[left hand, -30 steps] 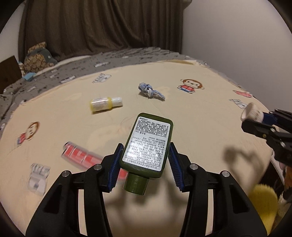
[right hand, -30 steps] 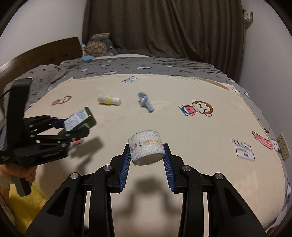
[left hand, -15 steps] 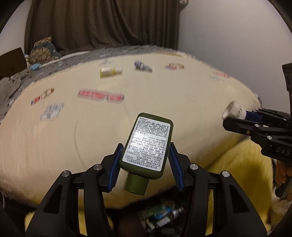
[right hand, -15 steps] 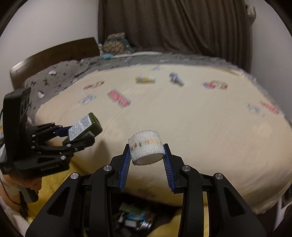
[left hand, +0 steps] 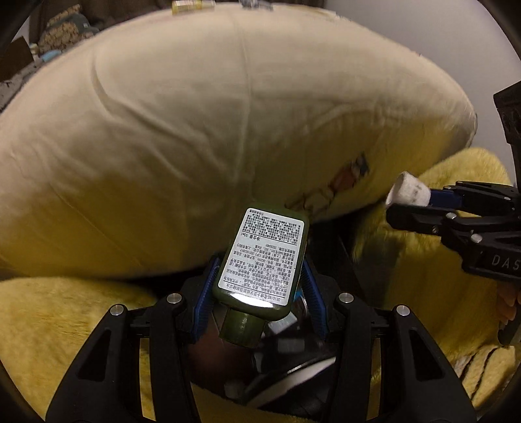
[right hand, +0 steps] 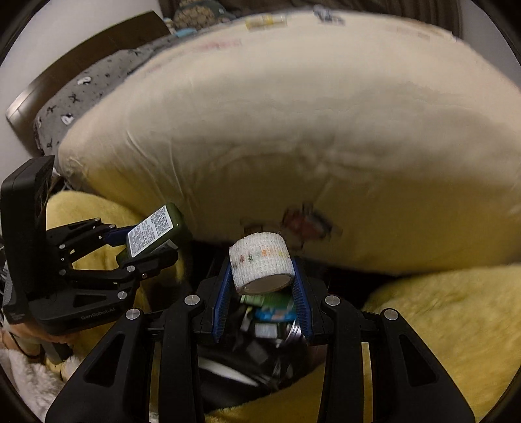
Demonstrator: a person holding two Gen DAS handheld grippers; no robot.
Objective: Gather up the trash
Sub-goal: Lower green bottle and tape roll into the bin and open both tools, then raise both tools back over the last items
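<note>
Left wrist view has swung off the bed top: a second ago both grippers hung over the cream blanket [left hand: 202, 123], now they tilt steeply down past its hanging edge toward a dark bin [right hand: 260, 328] of wrappers between yellow fleece. That looks like the carry nearly finished, only the drop left. The left gripper [left hand: 259, 289] is clamped on the green bottle [left hand: 262, 260], cap toward the camera, above the bin mouth. The right gripper [right hand: 262, 286] squeezes a white bandage roll [right hand: 260, 262] directly over the trash. More litter, a small yellow bottle [left hand: 192, 3], waits up on the bed.
</note>
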